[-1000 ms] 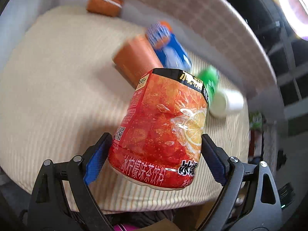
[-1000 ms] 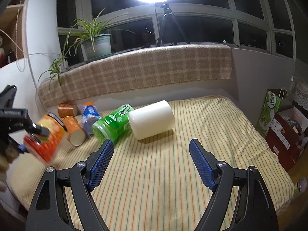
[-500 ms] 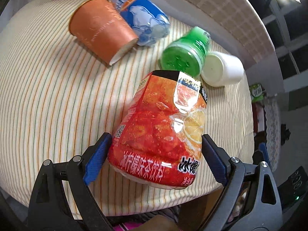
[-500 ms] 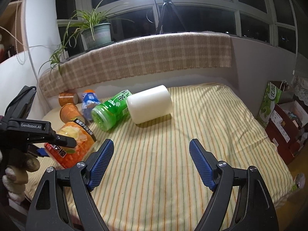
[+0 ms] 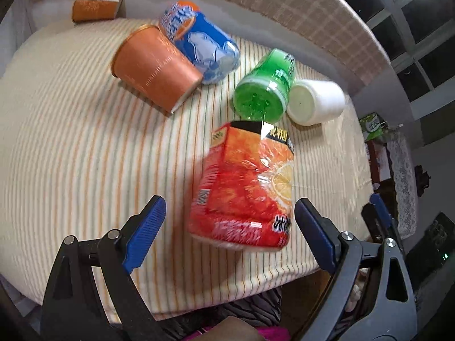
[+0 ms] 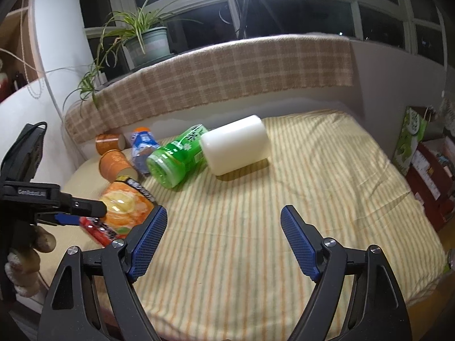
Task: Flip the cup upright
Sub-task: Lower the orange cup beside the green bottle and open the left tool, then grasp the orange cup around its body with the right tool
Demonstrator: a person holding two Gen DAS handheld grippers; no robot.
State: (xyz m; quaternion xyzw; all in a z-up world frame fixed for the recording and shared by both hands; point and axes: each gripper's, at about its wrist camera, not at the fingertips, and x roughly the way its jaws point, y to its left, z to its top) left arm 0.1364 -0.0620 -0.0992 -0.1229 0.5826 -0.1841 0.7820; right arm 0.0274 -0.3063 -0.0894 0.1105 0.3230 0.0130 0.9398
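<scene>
- While my left gripper (image 5: 227, 227) has its jaws spread, the red cup (image 5: 244, 184) sits between the blue pads with a gap on each side, resting on the striped cloth (image 5: 71, 142) near its front edge.
- Whether the cup stands fully upright I cannot tell; it looks tilted and blurred.
- My right gripper (image 6: 223, 238) hangs over bare cloth, jaws wide apart, holding nothing.
- Behind the red cup lie an orange paper cup (image 5: 156, 68), a blue bottle (image 5: 202, 45), a green bottle (image 5: 263, 88) and a white cup (image 5: 317, 102), all on their sides.
- Another orange cup (image 5: 96, 8) lies at the far edge.
</scene>
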